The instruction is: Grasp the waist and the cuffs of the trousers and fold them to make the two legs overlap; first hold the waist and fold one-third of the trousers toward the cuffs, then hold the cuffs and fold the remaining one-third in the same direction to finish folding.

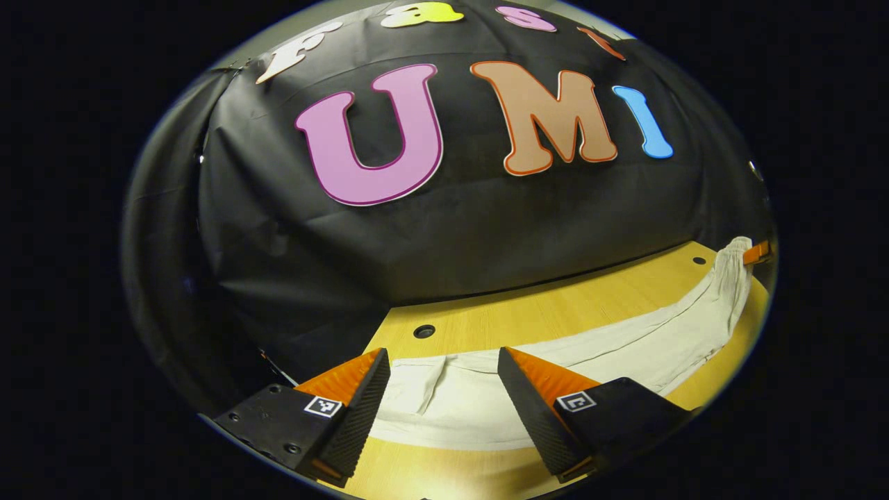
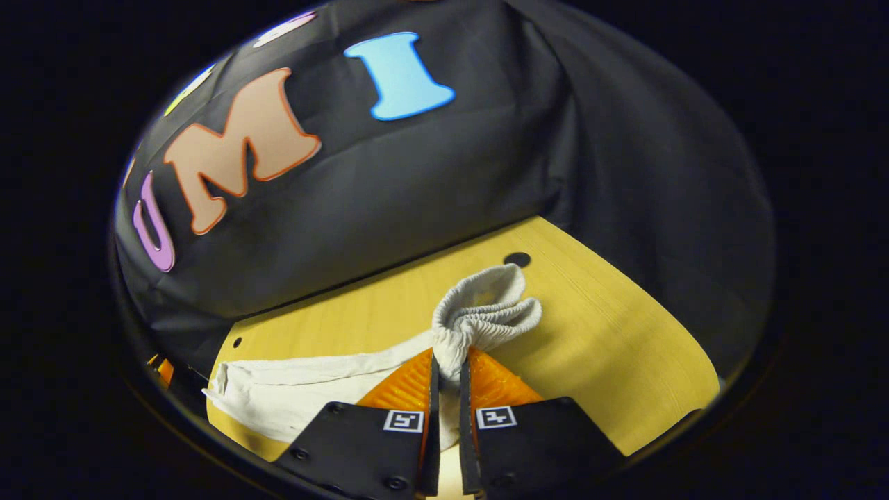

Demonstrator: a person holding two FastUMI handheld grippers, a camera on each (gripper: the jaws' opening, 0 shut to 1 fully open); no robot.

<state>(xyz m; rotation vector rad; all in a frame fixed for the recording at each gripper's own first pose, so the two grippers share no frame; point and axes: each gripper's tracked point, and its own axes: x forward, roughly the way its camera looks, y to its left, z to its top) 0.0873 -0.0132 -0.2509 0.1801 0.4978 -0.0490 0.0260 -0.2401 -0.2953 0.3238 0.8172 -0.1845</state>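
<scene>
The trousers (image 1: 555,368) are lying stretched in a long band along the worktop (image 1: 528,312), pale cloth on yellow wood. The left hand-held gripper (image 1: 444,389) is hovering over one end of them with its fingers wide apart, and the cloth is showing between the fingers but nothing is pressing on it. This end looks flat and hemmed, so I judge it is the cuffs, though I cannot be sure. The right hand-held gripper (image 2: 448,382) is clamped on the other end (image 2: 486,312), which is gathered and ribbed like an elastic waist; the cloth is bunching out beyond the fingertips.

In my judgement the first step is in hand: making the two legs overlap. To do it well, the left gripper is needing to come down and close on the edge of both layers at its end, not on the top layer alone. Then both grippers should be lifting together, at equal height, keeping the band lightly taut, so the cloth is not sagging in the middle. The right grip is taking a thick bunch; a pull too strong may be dragging the whole band sideways toward the worktop's edge.
</scene>
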